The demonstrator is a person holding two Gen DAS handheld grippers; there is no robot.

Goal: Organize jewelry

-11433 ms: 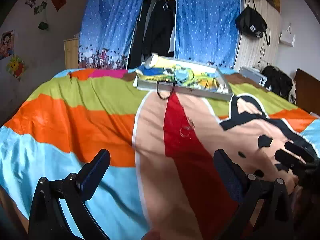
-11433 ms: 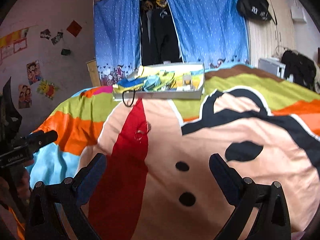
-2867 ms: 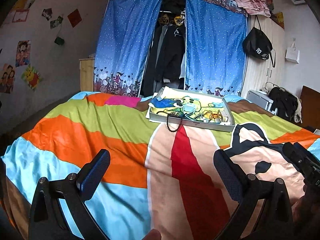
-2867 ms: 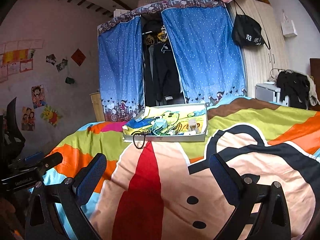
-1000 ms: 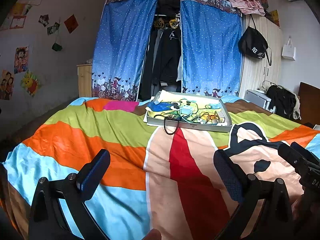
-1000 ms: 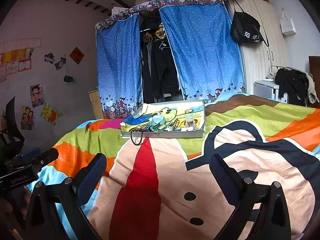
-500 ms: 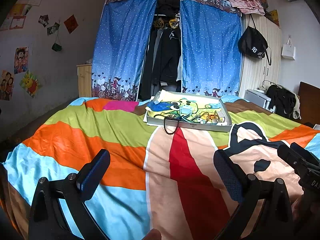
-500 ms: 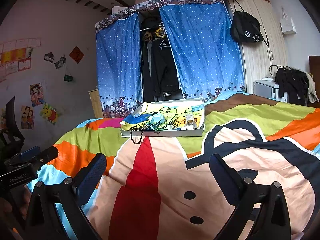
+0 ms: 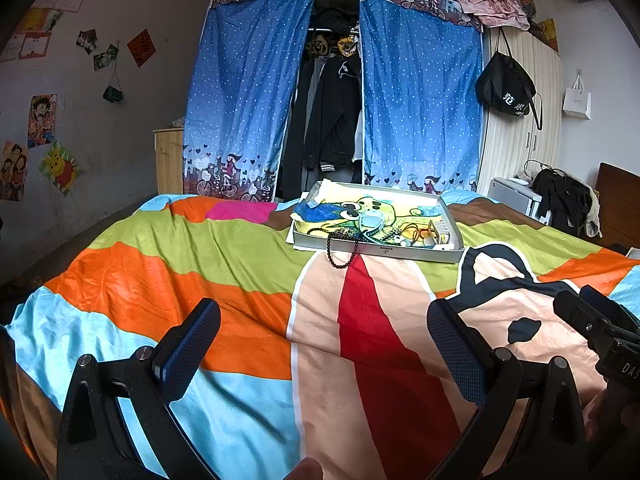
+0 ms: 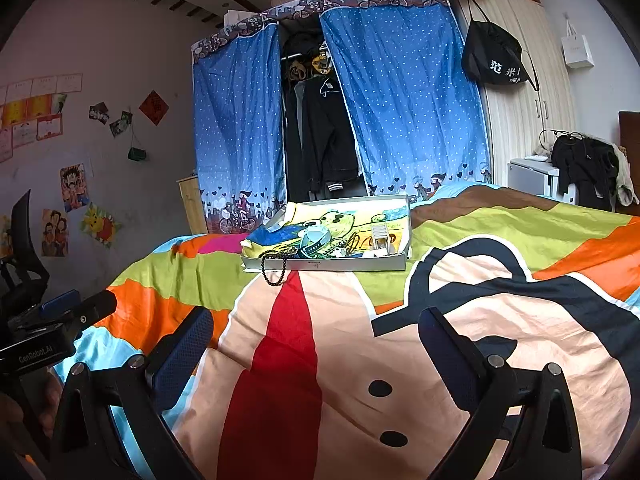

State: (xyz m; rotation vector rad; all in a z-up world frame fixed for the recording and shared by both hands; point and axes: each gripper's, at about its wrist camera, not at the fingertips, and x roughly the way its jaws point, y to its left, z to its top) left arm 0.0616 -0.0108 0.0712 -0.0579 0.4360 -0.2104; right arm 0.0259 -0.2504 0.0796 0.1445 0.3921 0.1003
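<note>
Both sets of tongs hang low over the near end of the bed, and neither has anything in it. The left tongs are spread wide with just the bedspread showing between the two padded fingers. Same deal with the right tongs: wide apart, empty, aimed across the bed.

The jewelry is all up at the far end. There's a shallow grey tray sitting on the bedspread, lined with a bright cartoon picture, and a jumble of bits is piled along its near edge. I can make out a pale blue watch in the middle of the pile and something ribbed and cream-coloured toward the right corner, but the rest is too tangled and small to tell apart. A string of dark beads is draped over the tray's front wall, half inside and half looping down onto the bedspread.

Both tongs are well apart from the tray. From the left camera you can see the other tool poking in at the right edge, and from the right camera the left one shows at the far left.

Behind the bed are blue dotted curtains with dark clothes hanging in the gap.
</note>
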